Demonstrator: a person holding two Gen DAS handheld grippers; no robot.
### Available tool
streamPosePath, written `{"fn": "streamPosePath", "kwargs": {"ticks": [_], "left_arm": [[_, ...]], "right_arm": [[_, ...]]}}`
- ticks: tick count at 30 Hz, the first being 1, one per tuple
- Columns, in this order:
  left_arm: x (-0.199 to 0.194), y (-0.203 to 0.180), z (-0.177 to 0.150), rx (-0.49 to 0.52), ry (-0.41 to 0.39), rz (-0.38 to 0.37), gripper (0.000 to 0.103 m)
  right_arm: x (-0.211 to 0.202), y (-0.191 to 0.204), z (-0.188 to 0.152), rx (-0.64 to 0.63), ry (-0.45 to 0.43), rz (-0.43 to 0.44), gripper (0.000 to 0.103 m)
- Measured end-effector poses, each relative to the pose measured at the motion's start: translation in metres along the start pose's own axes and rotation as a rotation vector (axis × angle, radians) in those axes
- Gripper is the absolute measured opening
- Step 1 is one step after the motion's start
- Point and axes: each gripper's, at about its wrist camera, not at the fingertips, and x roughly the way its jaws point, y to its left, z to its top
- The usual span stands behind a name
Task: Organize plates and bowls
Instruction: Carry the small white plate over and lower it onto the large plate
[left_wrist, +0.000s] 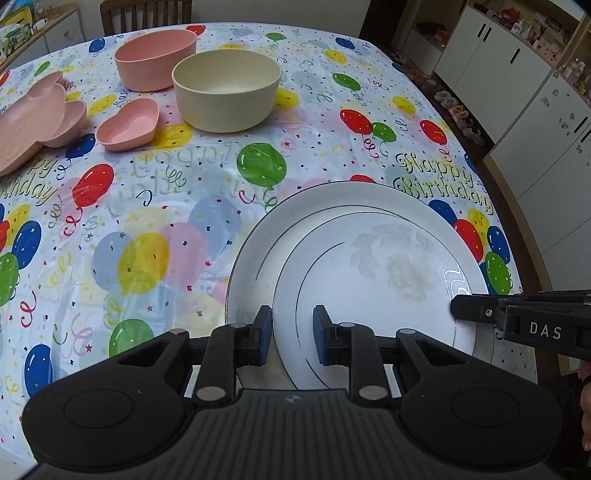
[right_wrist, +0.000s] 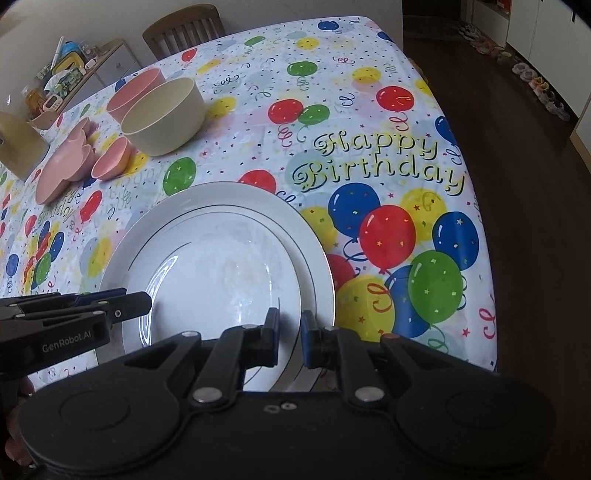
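A smaller white plate (left_wrist: 376, 280) lies on a larger white plate (left_wrist: 255, 258) at the table's near edge; both show in the right wrist view, small (right_wrist: 221, 273) on large (right_wrist: 310, 236). My left gripper (left_wrist: 291, 332) straddles the small plate's left rim with its jaws a little apart, and shows in the right wrist view (right_wrist: 146, 301). My right gripper (right_wrist: 290, 338) straddles its right rim, jaws narrowly apart, and shows in the left wrist view (left_wrist: 456, 306). A cream bowl (left_wrist: 225, 94), a pink bowl (left_wrist: 155, 59), a pink heart dish (left_wrist: 127, 123) and a pink divided plate (left_wrist: 33, 118) stand far left.
The table wears a balloon-printed cloth (left_wrist: 147, 221). Its right edge (right_wrist: 487, 221) drops to a dark floor. A wooden chair (left_wrist: 146, 13) stands at the far side. White cabinets (left_wrist: 517, 74) line the right wall. A cluttered sideboard (right_wrist: 62, 81) stands at the back left.
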Motion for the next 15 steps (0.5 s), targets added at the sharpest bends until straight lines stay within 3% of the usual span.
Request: {"fn": "streamPosePath", "kwargs": {"ticks": [15], "left_arm": [[-0.019,0.007,-0.002,-0.013,-0.036,-0.011,0.023]], "right_arm": [[-0.015,0.006,0.004,-0.025,-0.039,-0.003,0.023]]}}
